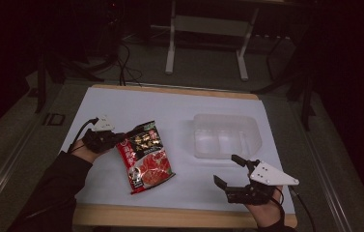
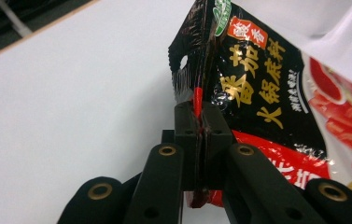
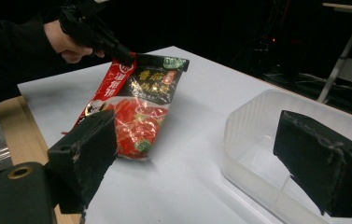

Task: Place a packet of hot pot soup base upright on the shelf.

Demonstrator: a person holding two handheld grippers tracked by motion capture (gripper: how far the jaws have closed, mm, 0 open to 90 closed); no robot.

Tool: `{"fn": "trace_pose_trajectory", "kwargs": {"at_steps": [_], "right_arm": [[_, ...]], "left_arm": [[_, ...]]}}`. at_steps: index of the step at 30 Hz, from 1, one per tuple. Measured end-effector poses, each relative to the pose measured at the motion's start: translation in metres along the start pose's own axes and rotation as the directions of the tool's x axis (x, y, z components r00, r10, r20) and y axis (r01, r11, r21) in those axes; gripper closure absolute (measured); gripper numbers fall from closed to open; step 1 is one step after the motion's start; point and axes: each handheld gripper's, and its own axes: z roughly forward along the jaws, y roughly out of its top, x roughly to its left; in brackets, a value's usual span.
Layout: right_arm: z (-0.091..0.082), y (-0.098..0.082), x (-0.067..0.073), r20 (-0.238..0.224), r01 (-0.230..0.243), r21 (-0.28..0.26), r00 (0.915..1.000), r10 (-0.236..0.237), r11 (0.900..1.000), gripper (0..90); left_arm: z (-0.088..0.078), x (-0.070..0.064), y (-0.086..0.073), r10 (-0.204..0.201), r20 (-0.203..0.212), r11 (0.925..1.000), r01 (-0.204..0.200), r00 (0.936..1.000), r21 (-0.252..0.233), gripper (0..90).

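**Left jaws pinch the packet's edge; right jaws spread by the tub**

Over the table (image 1: 121, 104), in the high view, the left gripper (image 1: 121, 137) sits at the left with its jaws pressed on the upper left edge of a red and black packet (image 1: 146, 157). The packet slants down toward the near edge, its lower end near or on the white top. A clear tub (image 1: 225, 135) stands to the right of it, apart. The right gripper (image 1: 228, 169) rests near the front edge, just before the tub, jaws spread with nothing between them.

From the left gripper view, the two jaws meet on the packet's (image 2: 257, 93) sealed edge, which stands upright between them, the printed face turned to the right.

From the right gripper view, the wide-apart jaws frame the table; the packet (image 3: 138, 112) hangs tilted from the left gripper (image 3: 117, 51) beyond, and the tub (image 3: 257, 135) lies at right.
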Motion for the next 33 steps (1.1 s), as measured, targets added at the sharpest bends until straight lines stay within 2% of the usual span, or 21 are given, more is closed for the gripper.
{"fn": "trace_pose_trajectory", "kwargs": {"at_steps": [9,10,13,15,16,17,19,21,22,23,24,26,27,29,30,31,32,33], "right_arm": [[-0.003,0.001,-0.002,-0.004,-0.01,-0.01,0.9999,0.01,1.0,15.8],[-0.003,0.001,-0.002,-0.004,-0.01,-0.01,0.9999,0.01,1.0,15.8],[-0.004,0.002,-0.002,-0.004,-0.005,-0.008,1.0,0.005,1.0,16.4],[-0.004,0.002,-0.003,-0.012,-0.011,-0.007,0.9999,0.011,1.0,16.4],[-0.004,0.002,-0.003,-0.012,-0.011,-0.007,0.9999,0.011,1.0,16.4],[-0.004,0.002,-0.003,-0.009,-0.012,-0.008,0.9999,0.012,1.0,16.4],[-0.005,0.002,-0.003,-0.01,-0.013,-0.005,0.9999,0.013,1.0,18.5],[-0.005,0.003,-0.003,-0.01,-0.015,-0.008,0.9998,0.015,1.0,18.6],[-0.006,0.003,-0.003,-0.005,-0.018,-0.014,0.9998,0.018,1.0,18.6],[-0.007,0.004,-0.003,-0.005,-0.015,-0.015,0.9999,0.015,1.0,18.6],[-0.008,0.005,-0.004,-0.002,-0.021,-0.021,0.9998,0.021,1.0,18.6],[-0.008,0.006,-0.005,-0.006,-0.018,-0.02,0.9998,0.018,1.0,18.6],[-0.008,0.007,-0.005,-0.002,-0.019,-0.022,0.9998,0.018,1.0,18.6],[-0.009,0.009,-0.006,-0.012,-0.018,-0.033,0.9998,0.017,0.999,21.0],[-0.01,0.011,-0.006,-0.022,-0.016,-0.047,0.9996,0.015,0.999,22.0],[-0.01,0.011,-0.006,-0.022,-0.016,-0.047,0.9996,0.015,0.999,22.0],[-0.01,0.012,-0.007,-0.03,-0.021,-0.052,0.9994,0.02,0.998,23.5],[-0.01,0.012,-0.007,-0.03,-0.021,-0.052,0.9994,0.02,0.998,23.5]], "left_arm": [[-0.019,-0.022,0.017,0.081,-0.026,0.9954,-0.082,0.9964,-0.05,88.3],[-0.019,-0.022,0.017,0.081,-0.026,0.9954,-0.082,0.9964,-0.05,88.3],[-0.031,-0.032,0.026,0.103,-0.037,0.9888,-0.106,0.994,-0.105,88.3],[-0.038,-0.039,0.032,0.129,-0.059,0.9822,-0.136,0.9899,-0.13,88.3],[-0.038,-0.039,0.032,0.129,-0.059,0.9822,-0.136,0.9899,-0.13,88.3],[-0.046,-0.046,0.039,0.152,-0.075,0.9738,-0.162,0.9855,-0.159,88.3],[-0.052,-0.051,0.043,0.17,-0.1,0.966,-0.186,0.9803,-0.18,88.2],[-0.059,-0.054,0.047,0.171,-0.122,0.9586,-0.193,0.9778,-0.209,88.2],[-0.061,-0.054,0.049,0.171,-0.121,0.9572,-0.194,0.9778,-0.215,88.1],[-0.063,-0.055,0.051,0.175,-0.137,0.9544,-0.202,0.975,-0.22,88.1],[-0.067,-0.053,0.054,0.166,-0.129,0.9513,-0.193,0.9777,-0.241,88.1],[-0.069,-0.053,0.055,0.161,-0.133,0.9493,-0.19,0.9781,-0.251,88.2],[-0.07,-0.052,0.056,0.154,-0.108,0.9464,-0.178,0.9821,-0.269,88.2],[-0.072,-0.053,0.058,0.15,-0.105,0.9436,-0.174,0.9831,-0.282,88.2],[-0.073,-0.053,0.06,0.15,-0.085,0.9409,-0.169,0.985,-0.294,88.2],[-0.073,-0.055,0.06,0.153,-0.091,0.9384,-0.174,0.984,-0.299,88.2],[-0.074,-0.055,0.062,0.154,-0.074,0.9379,-0.17,0.9853,-0.303,88.1],[-0.074,-0.058,0.063,0.164,-0.074,0.934,-0.179,0.9837,-0.309,88.1]]}}
